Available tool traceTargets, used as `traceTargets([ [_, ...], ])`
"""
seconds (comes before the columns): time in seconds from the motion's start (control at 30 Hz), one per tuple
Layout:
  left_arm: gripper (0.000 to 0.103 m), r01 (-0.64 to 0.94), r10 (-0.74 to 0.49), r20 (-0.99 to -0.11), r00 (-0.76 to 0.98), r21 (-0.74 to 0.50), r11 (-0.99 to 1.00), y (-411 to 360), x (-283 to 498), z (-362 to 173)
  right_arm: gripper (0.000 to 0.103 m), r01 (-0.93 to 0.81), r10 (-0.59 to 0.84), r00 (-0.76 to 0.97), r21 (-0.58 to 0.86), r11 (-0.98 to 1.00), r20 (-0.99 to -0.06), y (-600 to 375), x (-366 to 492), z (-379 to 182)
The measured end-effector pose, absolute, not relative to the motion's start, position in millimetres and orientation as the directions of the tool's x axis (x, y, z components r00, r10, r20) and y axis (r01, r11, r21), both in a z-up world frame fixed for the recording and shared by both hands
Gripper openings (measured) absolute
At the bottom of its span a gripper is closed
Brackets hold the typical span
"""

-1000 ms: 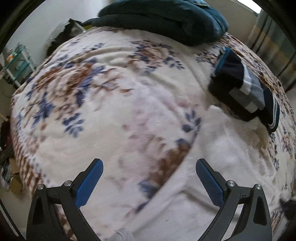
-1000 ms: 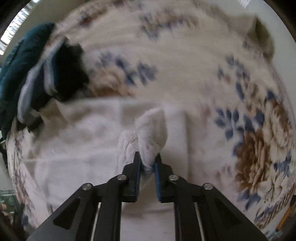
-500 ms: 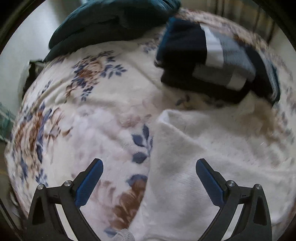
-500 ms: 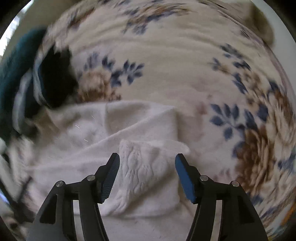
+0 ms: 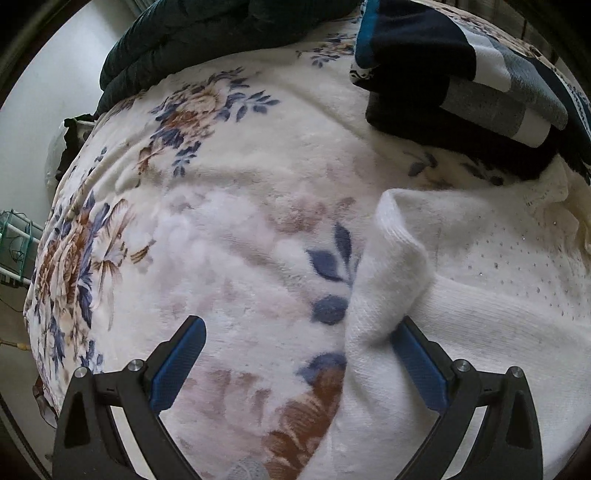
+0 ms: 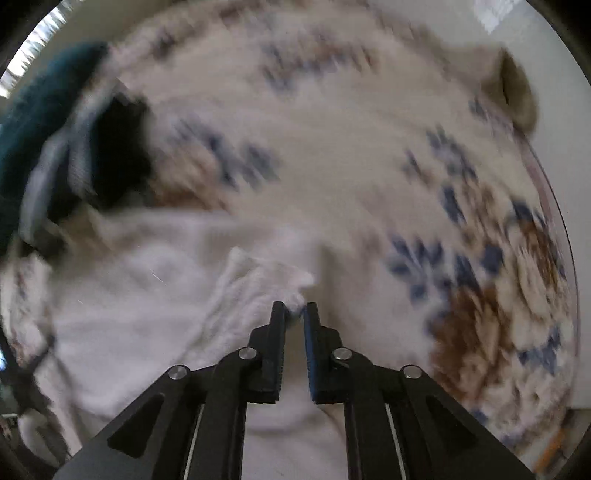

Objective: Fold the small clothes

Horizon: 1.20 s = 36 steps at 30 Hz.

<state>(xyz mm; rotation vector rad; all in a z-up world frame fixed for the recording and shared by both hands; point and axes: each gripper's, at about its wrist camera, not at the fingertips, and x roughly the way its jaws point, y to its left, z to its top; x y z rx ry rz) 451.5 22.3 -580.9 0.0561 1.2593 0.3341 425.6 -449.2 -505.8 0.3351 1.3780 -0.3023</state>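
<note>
Two tools work over a white knit sweater (image 5: pixel 480 295) that lies spread on a bed under a floral blanket (image 5: pixel 221 206), just beside a folded dark striped garment (image 5: pixel 461 74) with a teal quilt (image 5: pixel 192 33) behind it. The left tool (image 5: pixel 295 354) hangs released, jaws wide, one pad against the sweater's raised side fold. The right tool (image 6: pixel 294 310) has just closed, clenched on a bunched sweater edge (image 6: pixel 258 280).
</note>
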Motion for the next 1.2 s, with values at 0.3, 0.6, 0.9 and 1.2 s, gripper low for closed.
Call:
traceTargets([
  [0.3, 0.103, -0.245, 0.306, -0.923, 0.235, 0.248, 0.937, 24.8, 451.5, -580.6, 0.073, 0.567, 0.041, 0.15, 0.12, 0.815, -0.988, -468.6, 438.7, -515.1],
  [0.6, 0.103, -0.25, 0.282, -0.936, 0.213, 0.226, 0.941, 30.0, 448.0, -580.5, 0.051, 0.53, -0.058, -0.153, -0.131, 0.838, -0.987, -465.2, 386.4, -543.1],
  [0.9, 0.103, -0.239, 0.279, -0.937, 0.208, 0.228, 0.944, 30.4, 448.4, -582.8, 0.071, 0.732, 0.16, 0.173, 0.236, 0.64, -0.972, -506.5, 384.1, -519.6],
  [1.2, 0.103, -0.245, 0.252, -0.948, 0.193, 0.202, 0.948, 42.1, 450.2, -585.0, 0.012, 0.519, 0.057, 0.152, 0.129, 0.845, -0.987, -458.8, 424.9, -505.6],
])
